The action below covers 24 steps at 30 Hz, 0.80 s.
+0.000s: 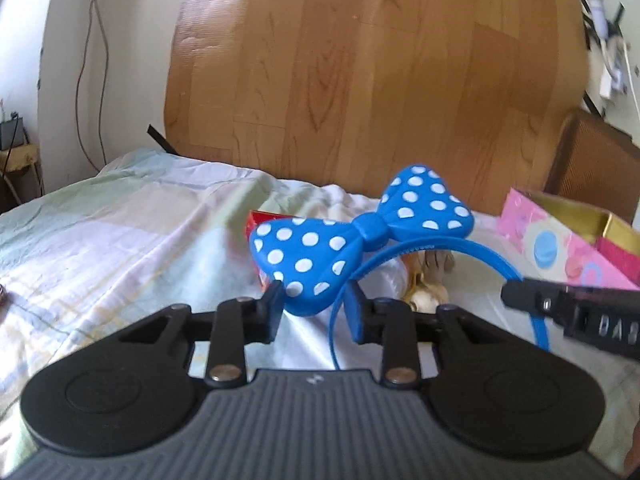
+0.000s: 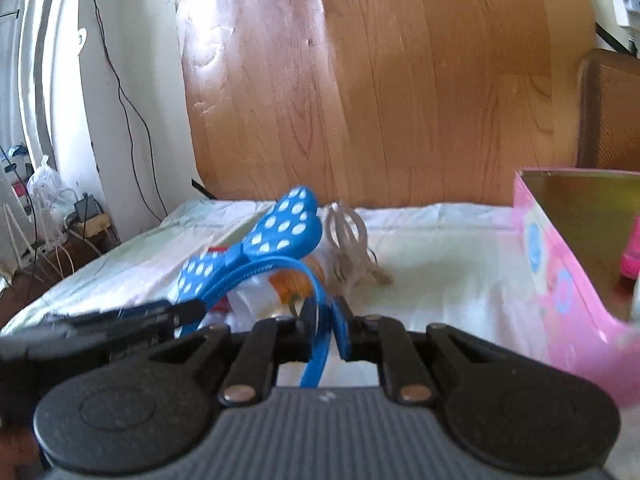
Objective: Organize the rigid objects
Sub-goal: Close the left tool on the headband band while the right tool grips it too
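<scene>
L gripper (image 1: pixel 314 312): jaws spread; lower edge of the polka-dot bow and one side of the band sit between the pads, contact not confirmed.
R gripper (image 2: pixel 325 330): pressed together on the other side of the band; seen from the L cam as a dark bar at the band's right.
Headband (image 1: pixel 432 252): blue w/ white-dotted bow (image 1: pixel 360 232), held up over the sheet-covered bed (image 1: pixel 120 220), above a small pile (red pkg, orange item, pale loop clips – partly hidden).
Pink box (image 2: pixel 560 272): open, gold-lined, far right on the bed; sth pink seen inside.
Step (judged): headband lifted clear of the pile, in transit to the box.
Next (judged): swing right over the box rim, lower the bow flat, then R grip released; band is springy, may twist if let go early.
</scene>
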Motion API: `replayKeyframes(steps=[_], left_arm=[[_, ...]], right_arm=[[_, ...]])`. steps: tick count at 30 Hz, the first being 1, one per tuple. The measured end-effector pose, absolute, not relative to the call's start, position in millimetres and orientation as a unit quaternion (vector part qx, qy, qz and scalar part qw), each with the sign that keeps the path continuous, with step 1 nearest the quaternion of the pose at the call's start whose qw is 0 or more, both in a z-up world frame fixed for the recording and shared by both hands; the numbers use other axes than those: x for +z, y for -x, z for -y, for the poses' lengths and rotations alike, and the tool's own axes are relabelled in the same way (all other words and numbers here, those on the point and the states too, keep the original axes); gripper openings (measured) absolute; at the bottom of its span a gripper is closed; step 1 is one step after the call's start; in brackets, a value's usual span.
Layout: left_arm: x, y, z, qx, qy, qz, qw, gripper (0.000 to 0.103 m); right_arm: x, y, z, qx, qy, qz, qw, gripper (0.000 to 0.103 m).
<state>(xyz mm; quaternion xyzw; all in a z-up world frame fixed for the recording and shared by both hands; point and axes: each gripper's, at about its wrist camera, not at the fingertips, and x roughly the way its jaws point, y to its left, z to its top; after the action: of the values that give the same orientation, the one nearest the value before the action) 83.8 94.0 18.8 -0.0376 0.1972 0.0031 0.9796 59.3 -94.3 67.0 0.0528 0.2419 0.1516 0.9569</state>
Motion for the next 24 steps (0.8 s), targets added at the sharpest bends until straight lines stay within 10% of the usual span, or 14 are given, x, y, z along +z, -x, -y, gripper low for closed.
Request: replayKeyframes(steps=[4, 8, 20, 24], left_arm=[[18.3, -73.9, -79.2, 0.019, -0.008, -0.192, 0.981, 0.032], [21.0, -65.3, -74.2, 0.009, -0.009, -0.194, 0.981, 0.007], [52.5, -54.5, -40.4, -0.012, -0.002, -0.161, 0.987, 0.012], [48.4, -44.0, -43.5, -0.024, 0.021, -0.217, 0.976, 0.033]], right_arm=[[55.9, -56.1, 94.8, 0.155, -0.05, -0.268, 0.949, 0.011], [54.9, -54.7, 98.0, 0.162, -0.065, -0.27, 0.947, 0.01], [79.5, -24.9, 127.9, 0.139, -0.039, -0.167, 0.975, 0.011], [68.6, -26.1, 142.1, 0.145, -0.067, -0.212, 0.964, 0.011]])
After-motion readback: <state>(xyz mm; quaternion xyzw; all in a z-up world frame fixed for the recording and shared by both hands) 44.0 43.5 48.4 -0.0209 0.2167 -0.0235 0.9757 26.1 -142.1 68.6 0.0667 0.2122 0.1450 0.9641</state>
